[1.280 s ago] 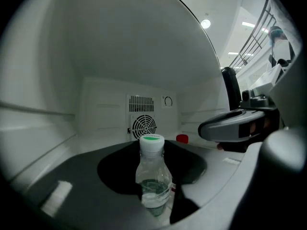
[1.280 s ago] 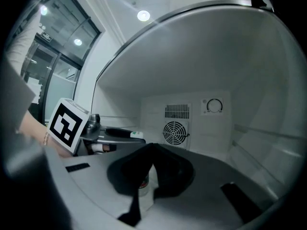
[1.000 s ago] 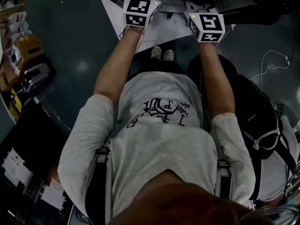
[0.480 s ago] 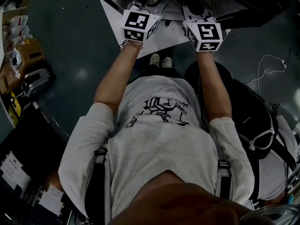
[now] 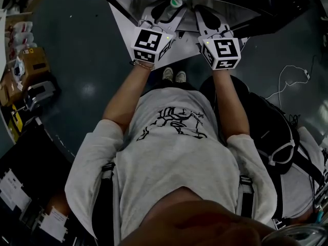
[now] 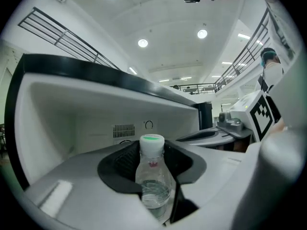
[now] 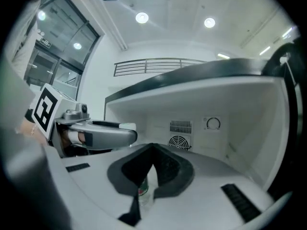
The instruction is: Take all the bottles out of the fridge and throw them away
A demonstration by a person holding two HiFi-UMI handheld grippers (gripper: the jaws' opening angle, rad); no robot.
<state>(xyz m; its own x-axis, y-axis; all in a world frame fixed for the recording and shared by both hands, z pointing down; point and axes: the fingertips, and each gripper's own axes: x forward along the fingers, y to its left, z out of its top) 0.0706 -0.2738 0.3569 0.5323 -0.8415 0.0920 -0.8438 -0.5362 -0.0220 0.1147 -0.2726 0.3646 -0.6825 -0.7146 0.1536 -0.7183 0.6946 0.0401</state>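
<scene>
Nearest you: the L hand-held gripper (image 5: 165,14). Its jaws are about half open and clamped on a bottle (image 6: 154,176), pads on both sides of its body. The bottle is upright, long axis vertical, green cap up, some water in it. It sits dead at 12 o'clock from that gripper, at the fridge mouth. L already has it, so there's no reach left on that side. My read: next step is to draw it straight back toward 6 o'clock, kept upright, then carry it to the bin. I can't make out a bin for sure in these views.

The R hand-held gripper (image 7: 153,152) is just beside L, at its 3 o'clock. Its jaws are fully together, tips meeting. In the slit under the tips, at 6 o'clock in the right gripper view, the top of a 2nd bottle (image 7: 143,193) shows, w/ a green band and a red mark. It looks to stand beyond and below the tips, not pinched, but I can't tell for certain. If so, R is the nearer hand for it and must open before it drops onto it.

Farthest: the fridge (image 6: 53,104), white inside w/ a black rim. On the back wall at 12 o'clock are a vent (image 7: 181,127), a fan (image 7: 178,143) and a dial (image 7: 213,123).
</scene>
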